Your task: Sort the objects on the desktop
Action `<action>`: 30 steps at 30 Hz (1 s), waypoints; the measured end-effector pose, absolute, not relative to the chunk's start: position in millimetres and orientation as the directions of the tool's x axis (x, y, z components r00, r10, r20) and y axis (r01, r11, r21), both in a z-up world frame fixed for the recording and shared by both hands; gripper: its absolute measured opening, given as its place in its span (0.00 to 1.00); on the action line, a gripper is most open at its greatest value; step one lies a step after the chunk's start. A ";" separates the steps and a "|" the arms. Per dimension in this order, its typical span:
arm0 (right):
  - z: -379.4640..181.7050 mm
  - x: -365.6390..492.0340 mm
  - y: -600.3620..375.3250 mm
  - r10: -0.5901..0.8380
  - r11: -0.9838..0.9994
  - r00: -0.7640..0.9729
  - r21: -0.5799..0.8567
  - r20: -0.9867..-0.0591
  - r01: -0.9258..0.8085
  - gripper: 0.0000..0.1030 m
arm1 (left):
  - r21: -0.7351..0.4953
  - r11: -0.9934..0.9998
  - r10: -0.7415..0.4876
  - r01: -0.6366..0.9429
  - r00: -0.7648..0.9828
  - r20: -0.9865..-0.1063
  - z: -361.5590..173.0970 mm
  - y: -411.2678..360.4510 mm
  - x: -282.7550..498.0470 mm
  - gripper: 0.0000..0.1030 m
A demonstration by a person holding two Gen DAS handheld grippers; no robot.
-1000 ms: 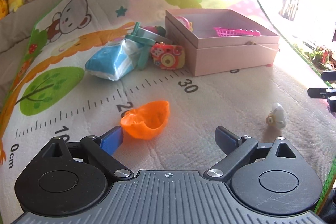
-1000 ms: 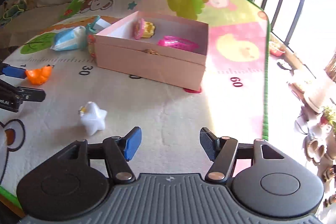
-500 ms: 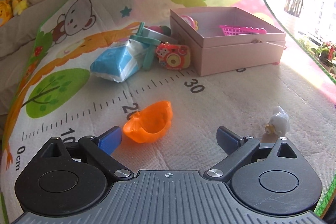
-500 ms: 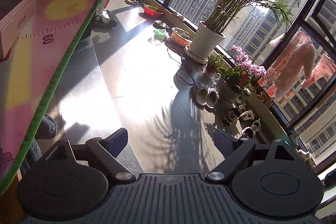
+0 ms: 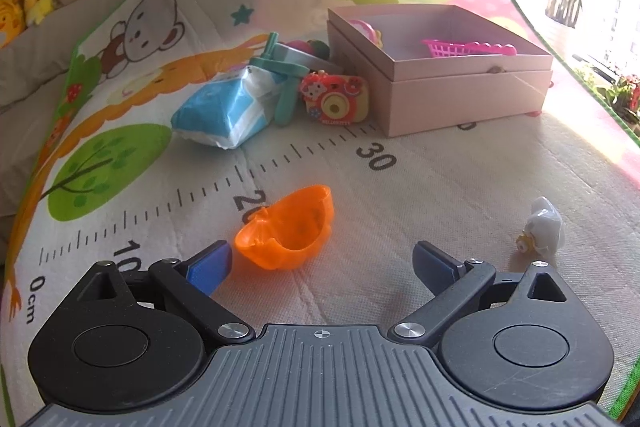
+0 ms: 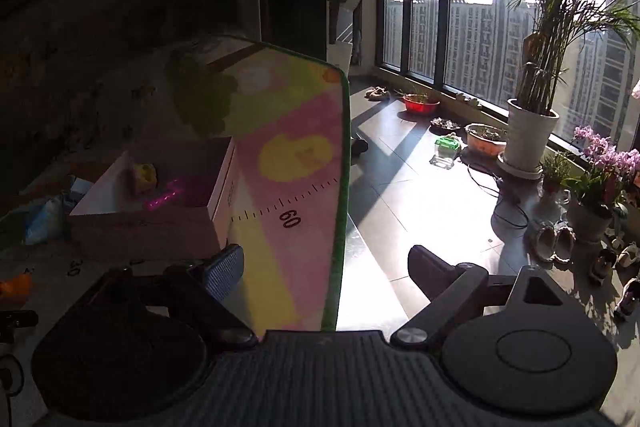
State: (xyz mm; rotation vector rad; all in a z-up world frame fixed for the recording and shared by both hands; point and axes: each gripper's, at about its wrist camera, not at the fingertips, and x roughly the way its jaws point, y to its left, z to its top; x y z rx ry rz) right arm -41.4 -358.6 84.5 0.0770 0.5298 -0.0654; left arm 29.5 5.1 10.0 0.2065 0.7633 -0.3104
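In the left wrist view an orange plastic shell (image 5: 286, 229) lies on the play mat just ahead of my open, empty left gripper (image 5: 322, 265), nearer its left finger. A white star-shaped toy (image 5: 544, 227) lies to the right. The pink box (image 5: 464, 95) stands at the back with a pink basket (image 5: 464, 47) inside. A blue-white packet (image 5: 224, 111), a teal toy (image 5: 282, 83) and a red toy camera (image 5: 336, 99) lie left of the box. My right gripper (image 6: 324, 267) is open and empty, over the mat's right edge; the pink box (image 6: 148, 227) is at its left.
The mat's green edge (image 6: 342, 211) drops to a tiled floor with plant pots (image 6: 528, 135), shoes (image 6: 554, 235) and a cable. Plush toys (image 5: 24, 7) and a cushion lie on the sofa behind the mat.
My right gripper swung away from the mat toward the window and floor, then partly back toward the box. My left gripper shifted only slightly; the orange shell stays in place.
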 end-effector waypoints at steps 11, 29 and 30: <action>20.5 13.3 -206.2 0.283 0.922 0.656 0.009 -0.699 -0.388 0.57 | 0.065 0.944 -0.188 0.323 0.690 -0.699 12.0 18.8 26.3 0.97; 107.8 -13.0 -240.8 0.385 0.896 0.720 0.049 -0.577 -0.440 0.38 | 0.047 0.930 -0.252 0.364 0.726 -0.640 45.0 -2.2 49.8 0.59; 122.1 -10.8 -247.6 0.376 0.903 0.748 0.035 -0.547 -0.428 0.38 | 0.047 0.921 -0.282 0.387 0.743 -0.607 60.2 -5.7 50.0 0.59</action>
